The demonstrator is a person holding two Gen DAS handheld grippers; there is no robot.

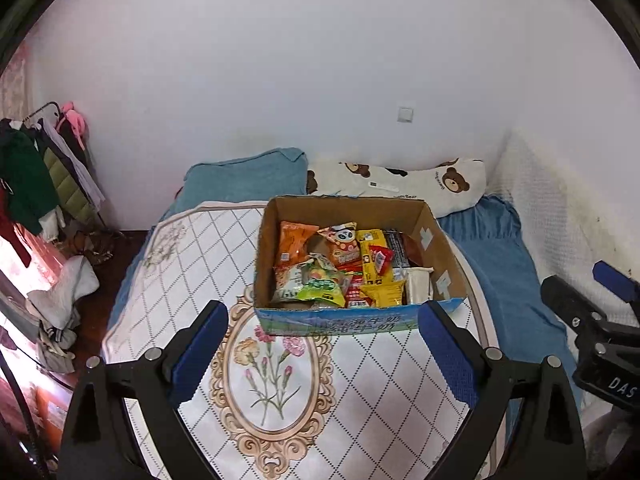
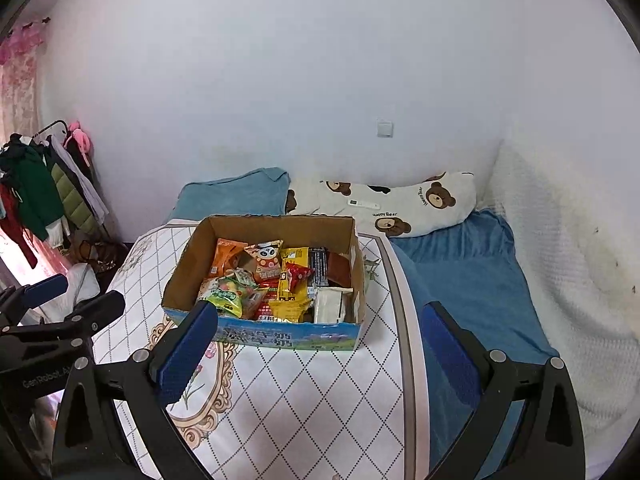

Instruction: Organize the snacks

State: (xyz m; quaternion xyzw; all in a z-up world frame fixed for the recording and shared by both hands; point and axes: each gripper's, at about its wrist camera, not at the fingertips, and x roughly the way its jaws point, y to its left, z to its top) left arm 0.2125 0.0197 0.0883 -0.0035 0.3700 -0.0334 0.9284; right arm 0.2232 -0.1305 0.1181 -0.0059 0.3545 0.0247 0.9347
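An open cardboard box [image 1: 340,322] with a blue printed front stands on a table with a floral diamond-pattern cloth [image 1: 200,264]. It holds several snack packets: orange [image 1: 294,242], panda-printed [image 1: 344,242], green [image 1: 320,284], yellow [image 1: 380,294] and a white one [image 1: 418,284]. My left gripper [image 1: 324,350] is open and empty, just short of the box front. My right gripper [image 2: 320,354] is open and empty, near the box [image 2: 288,336] and over the table's right edge. Each gripper shows in the other's view, the right [image 1: 596,300] and the left [image 2: 68,300].
A bed with a blue sheet [image 2: 472,280], a blue pillow [image 1: 248,180] and a bear-print pillow [image 2: 400,204] with a white remote [image 2: 363,204] lies behind and right of the table. A clothes rack [image 1: 44,168] and piled laundry [image 1: 64,292] stand at the left.
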